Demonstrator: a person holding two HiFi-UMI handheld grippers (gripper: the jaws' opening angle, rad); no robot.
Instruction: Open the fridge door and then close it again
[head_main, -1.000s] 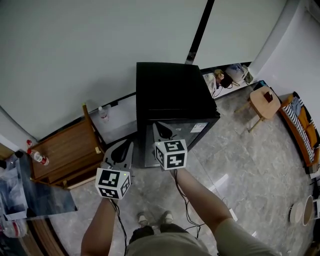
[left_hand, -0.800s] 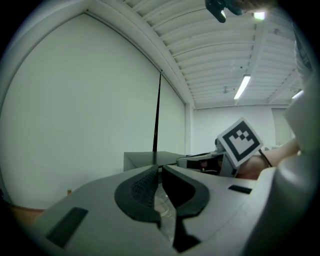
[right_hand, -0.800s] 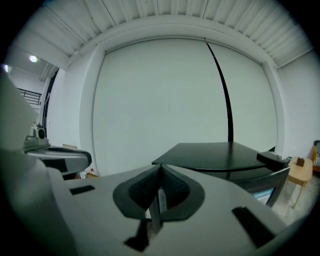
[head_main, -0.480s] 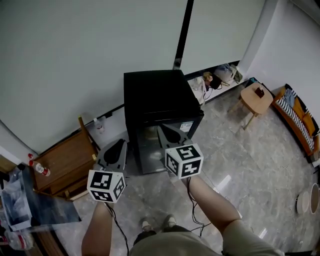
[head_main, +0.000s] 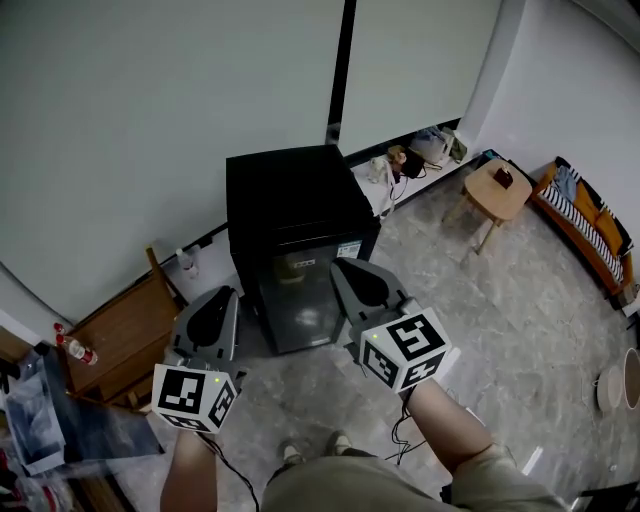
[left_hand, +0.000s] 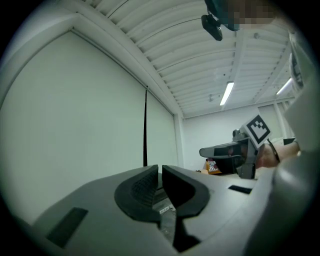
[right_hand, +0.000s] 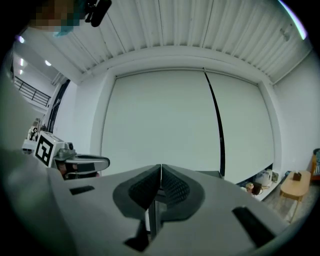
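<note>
In the head view, the black mini fridge (head_main: 295, 215) stands against the white wall with its door (head_main: 300, 305) closed. My left gripper (head_main: 223, 294) is held up in front of the fridge's left side, apart from it, shut and empty. My right gripper (head_main: 338, 266) is raised before the door's right edge, also shut with nothing between its pads and not touching the fridge. In the left gripper view the jaws (left_hand: 160, 172) meet with a hairline gap against the wall, with the right gripper (left_hand: 235, 150) beside them. In the right gripper view the jaws (right_hand: 161, 171) are pressed together.
A wooden rack (head_main: 115, 340) stands left of the fridge, with a bottle (head_main: 185, 264) on the floor between them. A small wooden stool (head_main: 495, 190) and clutter (head_main: 420, 150) along the wall sit to the right. Grey tiled floor (head_main: 500, 300) spreads in front.
Both grippers have risen and drawn back from the fridge, the right one moving right. The fridge now sits further left and smaller in the head view. The door stays closed.
</note>
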